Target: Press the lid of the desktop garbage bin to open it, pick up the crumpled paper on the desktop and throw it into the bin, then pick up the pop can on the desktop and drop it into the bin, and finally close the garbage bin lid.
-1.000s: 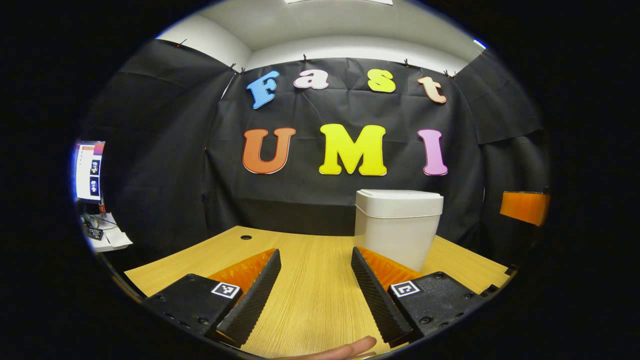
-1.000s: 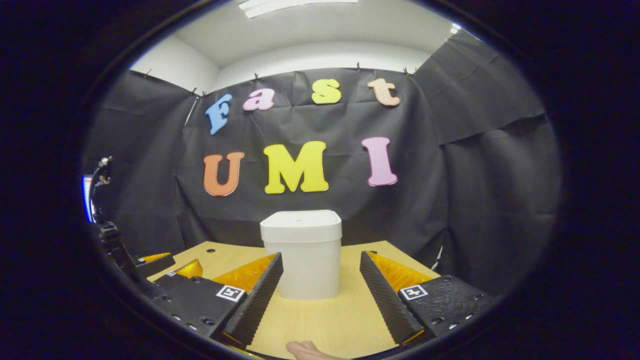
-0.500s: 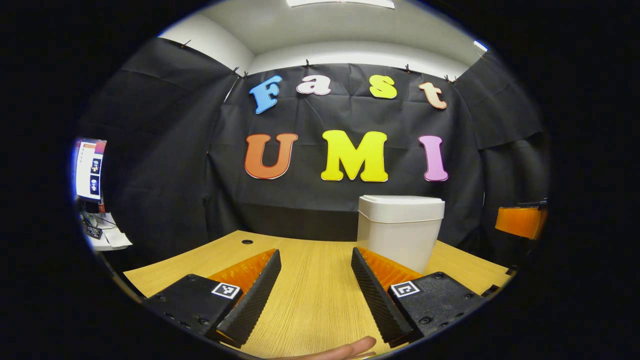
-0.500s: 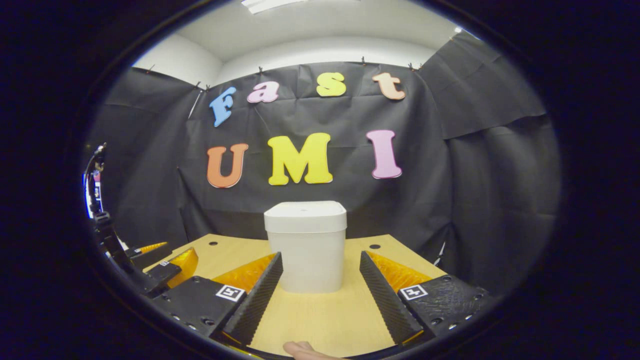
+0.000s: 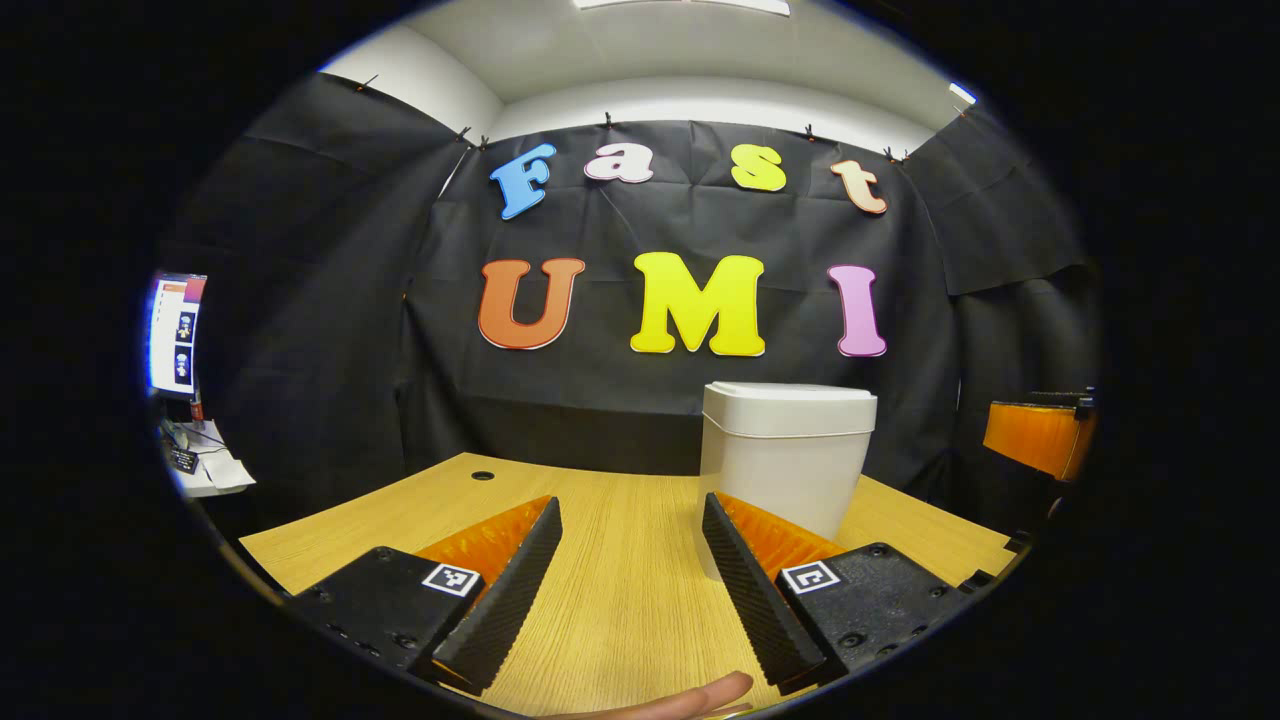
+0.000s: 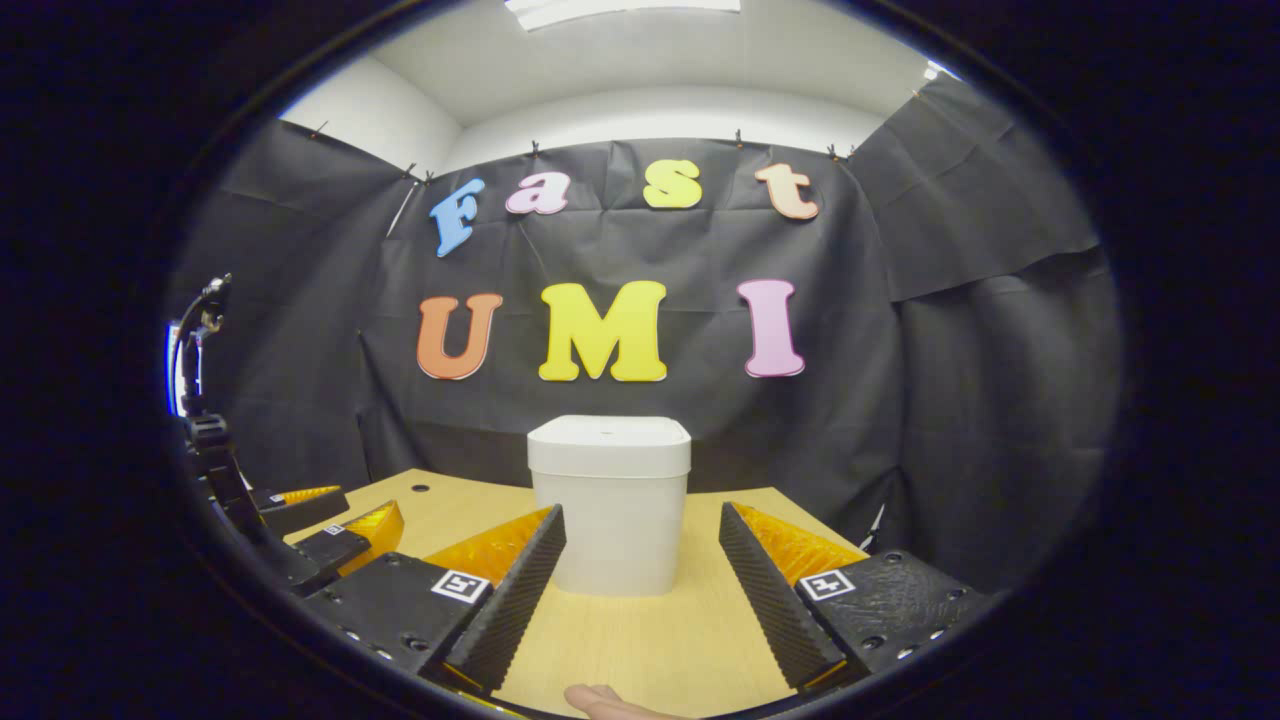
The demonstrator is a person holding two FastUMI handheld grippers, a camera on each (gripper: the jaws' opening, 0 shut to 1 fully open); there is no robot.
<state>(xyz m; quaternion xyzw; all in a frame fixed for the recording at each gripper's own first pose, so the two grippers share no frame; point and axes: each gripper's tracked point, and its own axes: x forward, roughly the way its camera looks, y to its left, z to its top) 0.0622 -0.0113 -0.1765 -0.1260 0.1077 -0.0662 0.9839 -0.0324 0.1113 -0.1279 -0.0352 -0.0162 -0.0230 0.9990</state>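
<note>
Nothing was done yet: the bin [image 6: 610, 505] sat on the desk [image 5: 620, 590] with its lid [image 6: 609, 444] down, ahead of the right gripper [image 6: 642, 580]. Left gripper [image 5: 630, 580] too: both jaws apart, empty.

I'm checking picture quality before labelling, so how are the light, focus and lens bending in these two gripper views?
Left gripper view: even overhead light, sharp focus, table edge bowed by the fisheye, bin casting a soft shadow. Right gripper view: a ceiling lamp glares at the top, the bin stays crisp, and the wall curves toward the rim.
</note>
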